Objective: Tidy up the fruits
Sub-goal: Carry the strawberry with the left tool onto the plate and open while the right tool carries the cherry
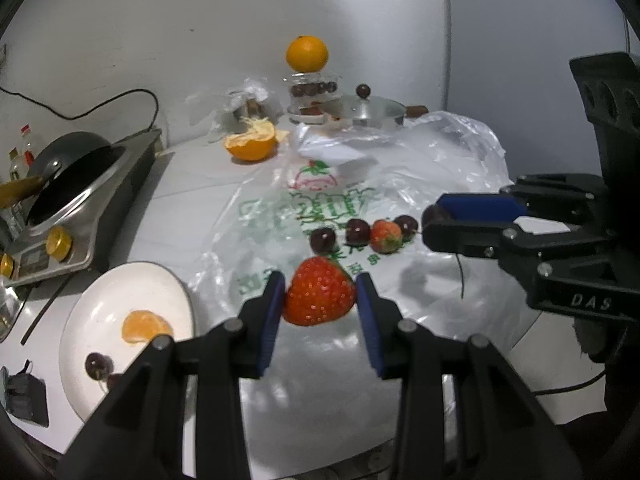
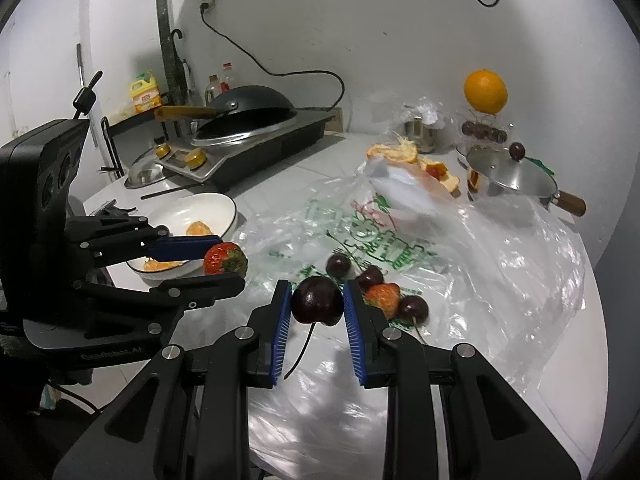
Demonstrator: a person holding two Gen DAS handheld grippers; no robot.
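the left claw (image 1: 320,300) is clamped on a strawberry (image 1: 320,297) held between its blue pads, above the plastic bag (image 1: 420,184) beside the white plate (image 1: 104,300). the right claw (image 2: 317,300) is clamped on a dark cherry (image 2: 317,300), stem hanging below.

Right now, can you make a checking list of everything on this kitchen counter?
Surface: white counter under a crinkled plastic bag.
Job's things: strawberry; cherry; loose cherries; small strawberry; white plate with orange segment.
Clutter: half-peeled orange, steel pot, wok, whole orange atop a jar.
Grippers: left gripper shut on strawberry; right gripper shut on cherry.
Cables: black cord behind stove.
Surroundings: white wall, bottles.
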